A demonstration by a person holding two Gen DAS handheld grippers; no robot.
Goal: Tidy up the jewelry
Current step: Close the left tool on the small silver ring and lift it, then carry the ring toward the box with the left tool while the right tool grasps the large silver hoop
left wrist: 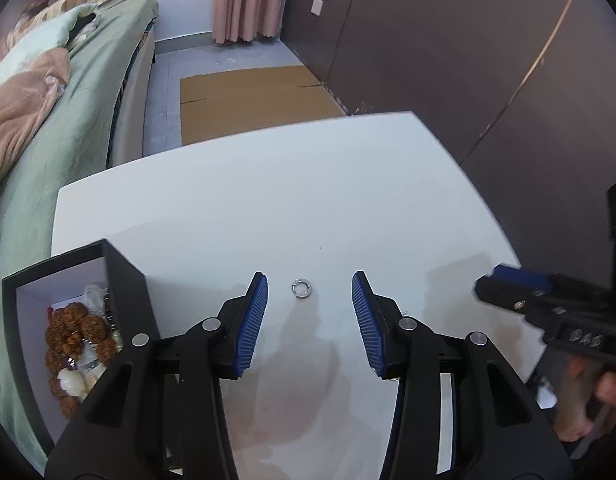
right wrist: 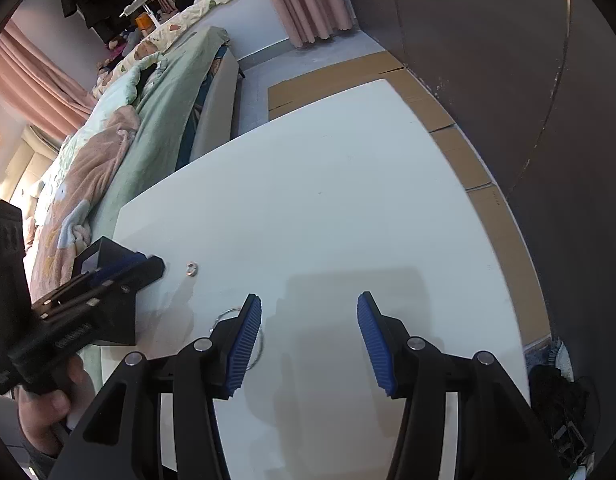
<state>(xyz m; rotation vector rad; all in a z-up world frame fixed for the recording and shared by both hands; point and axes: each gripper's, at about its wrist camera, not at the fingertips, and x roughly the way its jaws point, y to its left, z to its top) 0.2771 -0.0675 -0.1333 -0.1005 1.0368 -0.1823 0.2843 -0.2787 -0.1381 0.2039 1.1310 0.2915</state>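
A small silver ring (left wrist: 302,289) lies on the white table (left wrist: 268,200), between and just past my left gripper's (left wrist: 309,276) blue pads; the jaws stand apart without touching it. At the left stands an open black box (left wrist: 120,280) holding brown bead bracelets (left wrist: 76,332) and other pieces. In the right wrist view my right gripper (right wrist: 309,298) is open over the bare table (right wrist: 348,200) with nothing between its pads. A thin silver hoop (right wrist: 226,312) lies partly hidden behind its left finger. The ring (right wrist: 193,269) sits beside the left gripper's tip (right wrist: 148,270).
A bed with a green cover (left wrist: 68,120) runs along the table's left side. Flat cardboard (left wrist: 252,96) lies on the floor beyond the far edge. A dark wardrobe (left wrist: 468,60) stands at the right. A hand (right wrist: 48,408) holds the left gripper's handle.
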